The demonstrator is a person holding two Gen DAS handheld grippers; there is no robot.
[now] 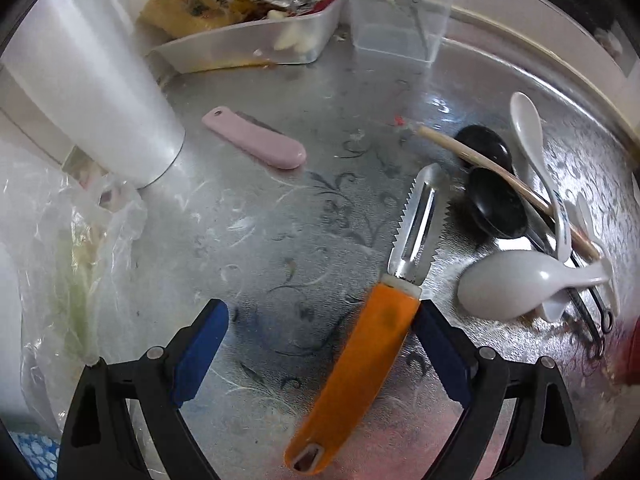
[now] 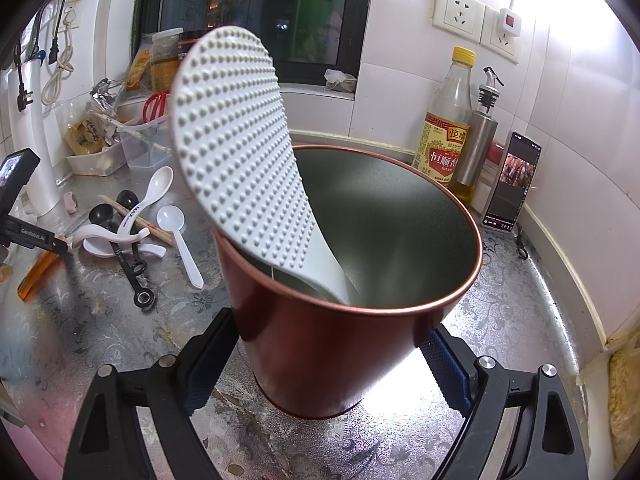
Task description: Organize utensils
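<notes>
A red cup point(image 2: 340, 320) containing a white rice paddle point(image 2: 236, 152) is gripped by the right gripper point(image 2: 320, 364) on the tabletop point(image 1: 280, 220). The left gripper point(image 1: 320, 352) is spread wide around an orange-handled peeler point(image 1: 360, 360), which touches one pad only.

Peeler point(image 1: 416, 224): shiny metal blade, orange plastic handle. Cup point(image 2: 352, 280): glossy red, matt inside. Paddle point(image 2: 236, 140): nubbed white plastic.

"GenRobot.AI" on left claw point(image 2: 60, 246); bottle point(image 2: 446, 128) "恒顺".
</notes>
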